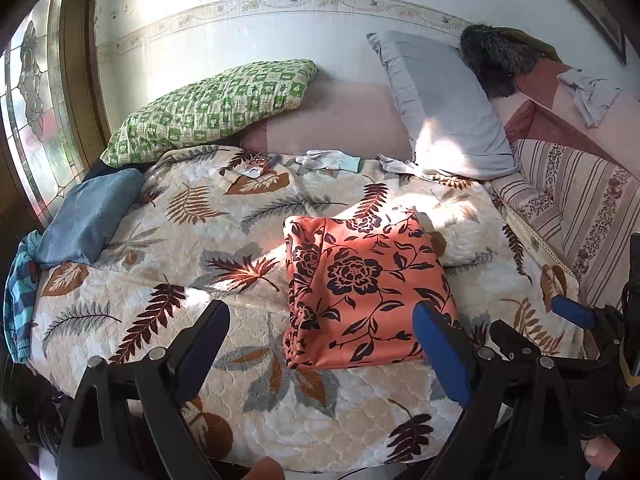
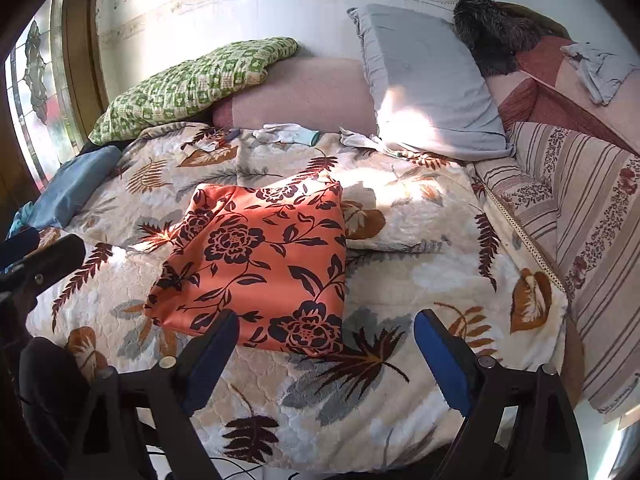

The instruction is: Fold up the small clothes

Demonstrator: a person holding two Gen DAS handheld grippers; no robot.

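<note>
The folded orange floral cloth (image 1: 360, 288) is laid on the bed (image 1: 160, 240); 2 pillows (image 1: 208, 108) and gloves (image 1: 328, 159) are seen behind it. Both the left tongs (image 1: 320, 344) and right tongs (image 2: 326, 348) are held wide apart, gripping nothing.

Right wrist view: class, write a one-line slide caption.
Open right claw hovers above a folded orange floral cloth on a leaf-print bedspread.
</note>
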